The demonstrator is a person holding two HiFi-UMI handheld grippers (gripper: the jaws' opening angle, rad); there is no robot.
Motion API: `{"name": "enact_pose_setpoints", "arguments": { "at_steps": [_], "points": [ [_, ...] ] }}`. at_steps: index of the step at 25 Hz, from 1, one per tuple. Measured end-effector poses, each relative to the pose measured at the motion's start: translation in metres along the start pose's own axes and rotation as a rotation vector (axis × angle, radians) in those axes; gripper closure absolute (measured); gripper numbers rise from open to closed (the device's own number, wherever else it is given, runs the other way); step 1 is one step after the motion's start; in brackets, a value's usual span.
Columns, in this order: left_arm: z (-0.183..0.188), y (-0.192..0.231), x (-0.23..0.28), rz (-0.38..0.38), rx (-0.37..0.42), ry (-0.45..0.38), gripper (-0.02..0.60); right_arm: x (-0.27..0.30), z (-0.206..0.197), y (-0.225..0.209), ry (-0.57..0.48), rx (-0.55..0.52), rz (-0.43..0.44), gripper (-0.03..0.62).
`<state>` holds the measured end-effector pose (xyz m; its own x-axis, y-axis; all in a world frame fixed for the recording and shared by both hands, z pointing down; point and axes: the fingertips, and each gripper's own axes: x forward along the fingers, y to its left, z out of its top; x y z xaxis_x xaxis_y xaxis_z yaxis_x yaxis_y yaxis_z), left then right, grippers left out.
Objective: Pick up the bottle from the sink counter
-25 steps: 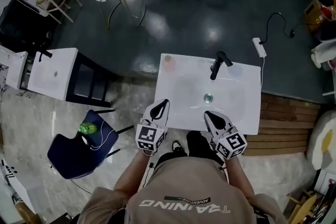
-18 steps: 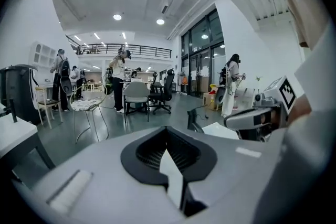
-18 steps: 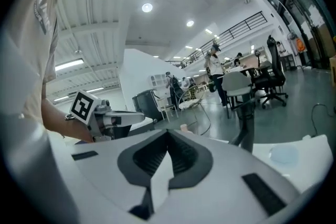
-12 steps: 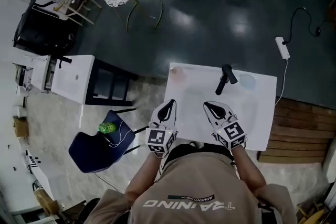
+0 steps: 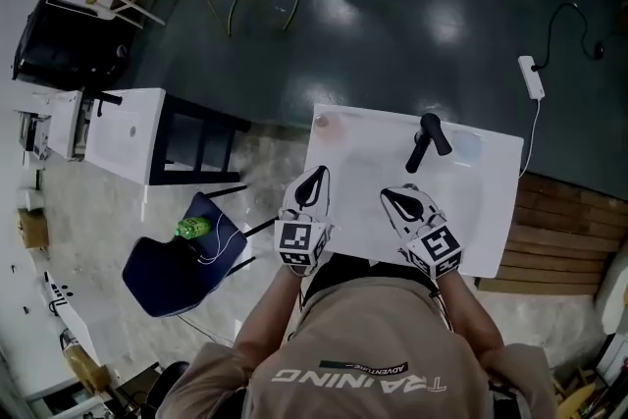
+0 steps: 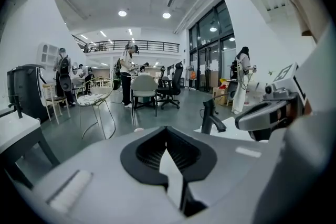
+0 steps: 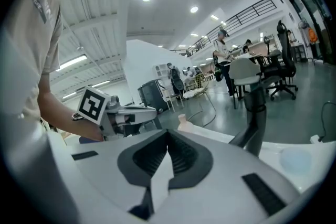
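Bottle (image 5: 329,125) small, pale pinkish, capped, standing at far left corner of sink counter (image 5: 496,211), well left of faucet (image 5: 424,137), touching nothing. Too small in head view to read material. In right gripper view looks like squat plastic with a narrower neck. Green bottle (image 5: 193,229) lying on blue chair (image 5: 162,275) off to the left, not on counter, so not taken as target. Faint bluish round thing (image 5: 467,148) at far right corner, unclear what.

Left gripper (image 5: 316,174) clenched, pads meeting, nothing between them. Held over near left edge of counter, pointing toward far left corner, bottle ahead and well apart. Right gripper (image 5: 387,195) likewise clenched and empty, over near part of basin (image 5: 373,157), faucet ahead.

Handling, as judgement only: probably light, maybe near empty, so easy to tip or skid on smooth white surface. Walls likely thin and springy, so squeeze gently. Smooth plastic, possibly slippery. Best taken across the body at mid-height, below the shoulder, not by cap or neck, with pads flat on opposite sides. Left gripper nearer, so the better choice. Must open wide first, come in level from near side, straddle without nudging. Risk: knocking it off far edge, since corner spot leaves little margin.
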<state>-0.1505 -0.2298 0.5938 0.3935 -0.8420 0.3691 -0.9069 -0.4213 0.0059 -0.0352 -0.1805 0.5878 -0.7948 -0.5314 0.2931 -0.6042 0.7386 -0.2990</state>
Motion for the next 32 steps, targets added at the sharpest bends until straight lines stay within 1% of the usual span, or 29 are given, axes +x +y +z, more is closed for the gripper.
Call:
{"name": "enact_pose_setpoints", "arguments": {
  "at_steps": [4, 6, 8, 9, 11, 12, 13, 15, 17, 20, 22, 26, 29, 32],
  "points": [
    [-0.014, 0.022, 0.01, -0.028, 0.022, 0.001, 0.572, 0.006, 0.013, 0.01, 0.002, -0.019, -0.05, 0.586],
    [-0.019, 0.031, 0.022, -0.056, 0.039, -0.003, 0.572, 0.01, 0.022, 0.011, -0.001, -0.027, -0.081, 0.586],
    [-0.025, 0.04, 0.038, -0.069, 0.041, -0.015, 0.571, 0.016, 0.024, 0.011, 0.009, -0.038, -0.101, 0.586],
    [-0.028, 0.045, 0.047, -0.074, 0.038, -0.019, 0.558, 0.021, 0.023, 0.011, 0.015, -0.038, -0.106, 0.586],
    [-0.034, 0.053, 0.064, -0.093, 0.044, -0.027, 0.466, 0.031, 0.023, 0.011, 0.012, -0.025, -0.107, 0.586],
    [-0.036, 0.055, 0.072, -0.103, 0.047, -0.033, 0.431, 0.036, 0.023, 0.01, 0.008, -0.015, -0.109, 0.586],
    [-0.038, 0.056, 0.079, -0.112, 0.046, -0.039, 0.417, 0.039, 0.022, 0.009, 0.008, -0.003, -0.116, 0.587],
    [-0.045, 0.056, 0.087, -0.131, 0.043, -0.039, 0.413, 0.04, 0.018, 0.01, 0.02, 0.019, -0.146, 0.586],
    [-0.051, 0.056, 0.094, -0.143, 0.056, -0.036, 0.413, 0.04, 0.013, 0.014, 0.035, 0.025, -0.165, 0.586],
    [-0.052, 0.064, 0.106, -0.146, 0.057, -0.044, 0.413, 0.046, 0.007, 0.015, 0.06, 0.008, -0.162, 0.586],
    [-0.052, 0.069, 0.111, -0.142, 0.055, -0.05, 0.413, 0.049, 0.004, 0.014, 0.069, 0.017, -0.166, 0.586],
    [-0.05, 0.069, 0.114, -0.163, 0.05, -0.061, 0.413, 0.054, 0.007, 0.009, 0.049, 0.022, -0.192, 0.586],
    [-0.05, 0.066, 0.116, -0.19, 0.065, -0.067, 0.413, 0.061, 0.011, 0.006, 0.039, 0.027, -0.2, 0.586],
    [-0.051, 0.064, 0.119, -0.2, 0.073, -0.073, 0.413, 0.066, 0.014, 0.005, 0.04, 0.025, -0.201, 0.586]
  ]
}}
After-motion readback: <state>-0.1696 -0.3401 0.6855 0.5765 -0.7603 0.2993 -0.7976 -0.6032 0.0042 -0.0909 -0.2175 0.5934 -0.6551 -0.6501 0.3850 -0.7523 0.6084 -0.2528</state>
